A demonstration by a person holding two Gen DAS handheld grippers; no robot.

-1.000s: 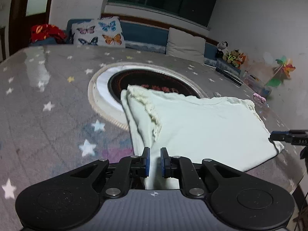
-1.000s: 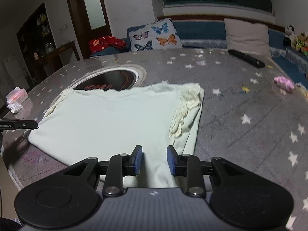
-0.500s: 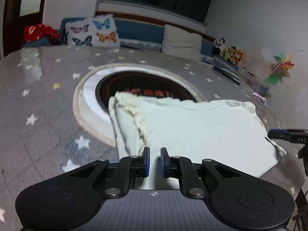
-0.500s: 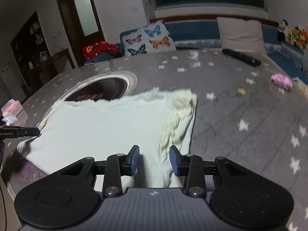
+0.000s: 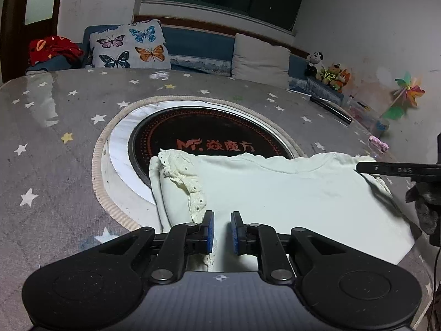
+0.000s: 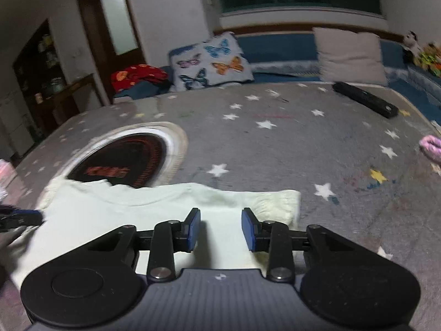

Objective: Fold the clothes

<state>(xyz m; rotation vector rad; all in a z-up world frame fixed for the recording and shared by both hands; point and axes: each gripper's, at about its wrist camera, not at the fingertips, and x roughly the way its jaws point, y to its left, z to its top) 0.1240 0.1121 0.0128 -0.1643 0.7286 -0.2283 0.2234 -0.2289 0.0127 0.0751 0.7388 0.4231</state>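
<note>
A pale cream garment (image 5: 289, 193) with lace-trimmed sleeves lies flat on the star-patterned table, its sleeves folded in. It also shows in the right wrist view (image 6: 132, 215). My left gripper (image 5: 221, 231) hovers over the garment's near left edge, its jaws a narrow gap apart with nothing between them. My right gripper (image 6: 220, 230) is open over the garment's near right part, beside the folded lace sleeve (image 6: 278, 204). The right gripper's fingers (image 5: 391, 169) also show at the right edge of the left wrist view.
A round dark cooktop inset (image 5: 209, 138) sits in the table behind the garment. A black remote (image 6: 363, 102) and a pink item (image 6: 431, 149) lie at the far right. A sofa with a butterfly cushion (image 5: 129, 47) stands behind the table.
Both grippers have drawn back toward the garment's near edge. The right gripper has opened wider. The left gripper's jaws have parted slightly.
</note>
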